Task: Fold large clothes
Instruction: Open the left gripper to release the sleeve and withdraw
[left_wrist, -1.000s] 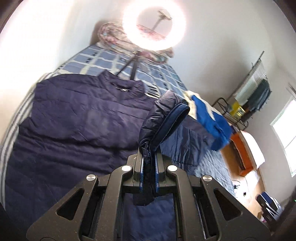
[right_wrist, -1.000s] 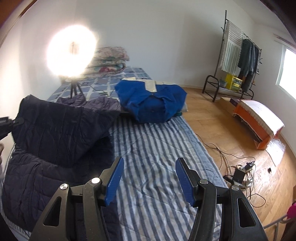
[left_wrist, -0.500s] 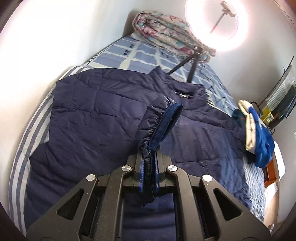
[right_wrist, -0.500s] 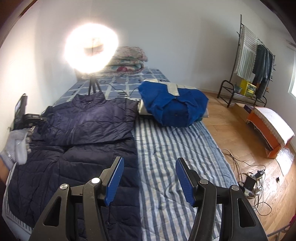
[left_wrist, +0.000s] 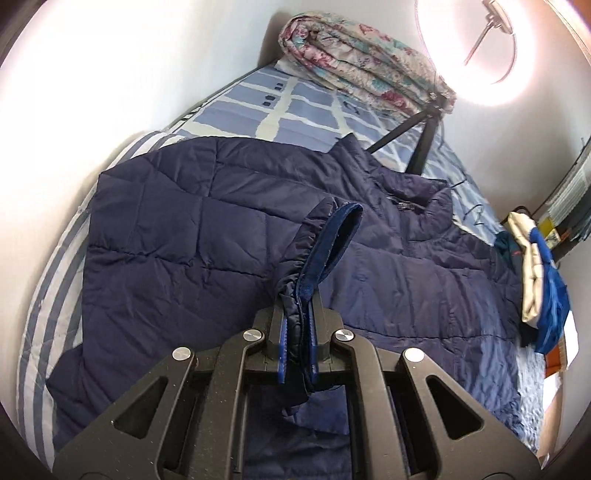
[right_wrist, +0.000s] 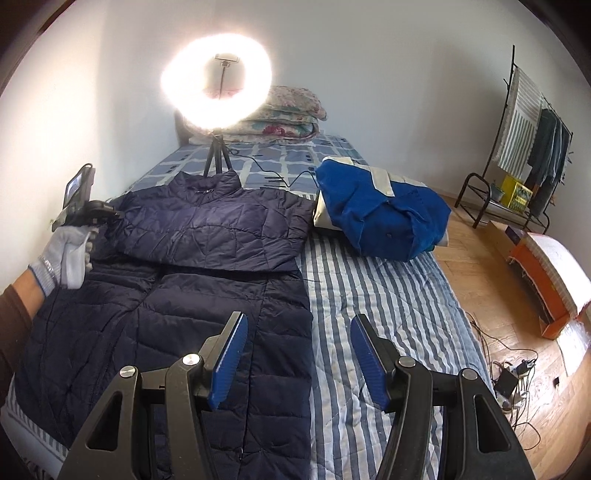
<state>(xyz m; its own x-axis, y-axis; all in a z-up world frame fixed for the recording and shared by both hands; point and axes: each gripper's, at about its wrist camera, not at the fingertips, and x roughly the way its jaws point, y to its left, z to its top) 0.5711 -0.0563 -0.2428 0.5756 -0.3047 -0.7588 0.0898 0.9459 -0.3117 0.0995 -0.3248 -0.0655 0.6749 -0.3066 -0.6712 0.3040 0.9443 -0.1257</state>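
Note:
A navy quilted puffer jacket lies flat on the striped bed, collar toward the ring light; it also shows in the left wrist view. One sleeve lies folded across its chest. My left gripper is shut on that sleeve's cuff, held just above the jacket near the wall side; it also shows in the right wrist view. My right gripper is open and empty above the jacket's lower hem, near the jacket's right edge.
A folded blue garment lies on the bed's right side. A ring light on a tripod stands at the bed's head before folded floral quilts. A clothes rack, an orange box and cables are on the wooden floor.
My left gripper has carried the sleeve cuff leftward across the jacket toward the wall, laying the sleeve over the chest. My right gripper stays open and has barely shifted.

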